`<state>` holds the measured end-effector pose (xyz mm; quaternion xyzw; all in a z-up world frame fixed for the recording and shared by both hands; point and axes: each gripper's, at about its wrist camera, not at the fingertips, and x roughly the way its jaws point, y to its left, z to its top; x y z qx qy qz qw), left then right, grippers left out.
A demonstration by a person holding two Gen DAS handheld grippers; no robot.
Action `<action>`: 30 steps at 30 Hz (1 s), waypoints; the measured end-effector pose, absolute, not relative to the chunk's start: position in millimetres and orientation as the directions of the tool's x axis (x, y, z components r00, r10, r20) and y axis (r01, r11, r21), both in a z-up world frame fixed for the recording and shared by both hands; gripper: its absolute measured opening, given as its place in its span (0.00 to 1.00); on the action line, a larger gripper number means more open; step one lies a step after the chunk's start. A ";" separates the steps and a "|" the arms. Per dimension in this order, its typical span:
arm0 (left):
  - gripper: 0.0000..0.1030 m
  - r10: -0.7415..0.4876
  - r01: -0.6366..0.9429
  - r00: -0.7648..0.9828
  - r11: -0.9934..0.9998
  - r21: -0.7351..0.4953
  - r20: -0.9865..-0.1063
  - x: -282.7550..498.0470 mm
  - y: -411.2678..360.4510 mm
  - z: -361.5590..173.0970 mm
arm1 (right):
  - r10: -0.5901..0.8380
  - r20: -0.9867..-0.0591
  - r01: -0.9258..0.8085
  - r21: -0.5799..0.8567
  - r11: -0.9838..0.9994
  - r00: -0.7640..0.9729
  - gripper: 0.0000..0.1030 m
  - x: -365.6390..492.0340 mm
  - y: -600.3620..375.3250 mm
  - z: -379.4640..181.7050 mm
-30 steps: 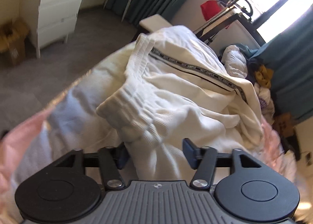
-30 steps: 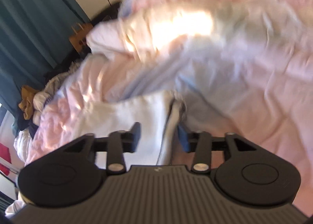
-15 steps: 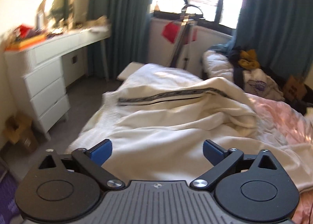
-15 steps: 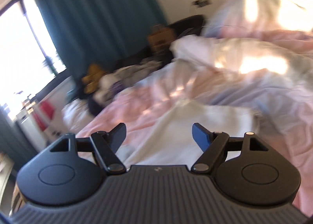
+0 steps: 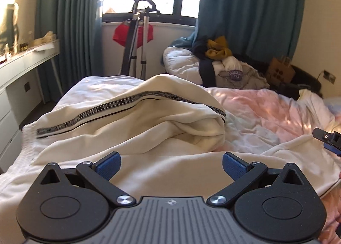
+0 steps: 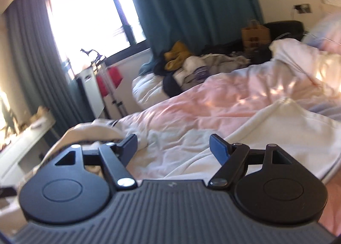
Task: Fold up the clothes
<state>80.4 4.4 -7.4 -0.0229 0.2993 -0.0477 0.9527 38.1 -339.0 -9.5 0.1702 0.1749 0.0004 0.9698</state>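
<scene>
A cream-white garment [image 5: 136, 120] with a black lettered stripe lies rumpled on the bed, one part folded over itself. It also shows in the right wrist view [image 6: 283, 124], spread to the right. My left gripper [image 5: 170, 164] is open and empty just above the garment's near edge. My right gripper [image 6: 173, 148] is open and empty above the bed; part of it shows at the right edge of the left wrist view [image 5: 329, 140].
The bed has a pink and white duvet [image 5: 266, 107]. A pile of clothes [image 5: 219, 65] lies at its far end. A red cloth hangs on a stand [image 5: 136, 35] by the window. A white dresser [image 5: 19, 67] stands at the left.
Both grippers have opened and let go of the garment, which now lies on the bed. Both have lifted and tilted up to look across the room.
</scene>
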 end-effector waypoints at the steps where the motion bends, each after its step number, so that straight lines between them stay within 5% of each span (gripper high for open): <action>1: 0.99 -0.108 0.082 0.816 0.994 -0.071 -0.567 86.8 1.9 -11.6 | 0.077 -0.339 0.038 0.319 0.947 0.938 0.75 39.6 -333.2 -10.4; 11: 0.99 -0.086 0.060 0.803 0.996 -0.063 -0.590 122.2 18.2 -52.2 | 0.203 -0.342 -0.099 0.298 0.949 0.918 0.75 57.3 -296.4 -21.1; 23: 0.99 -0.088 0.039 0.789 0.995 -0.093 -0.608 129.4 43.0 -64.9 | 0.292 -0.487 -0.080 0.410 0.909 0.823 0.75 127.8 -278.1 -56.2; 30: 0.99 -0.113 0.019 0.783 0.987 -0.157 -0.612 141.7 62.0 -73.4 | 0.350 -0.489 0.039 0.622 0.782 0.799 0.75 224.8 -283.9 -97.1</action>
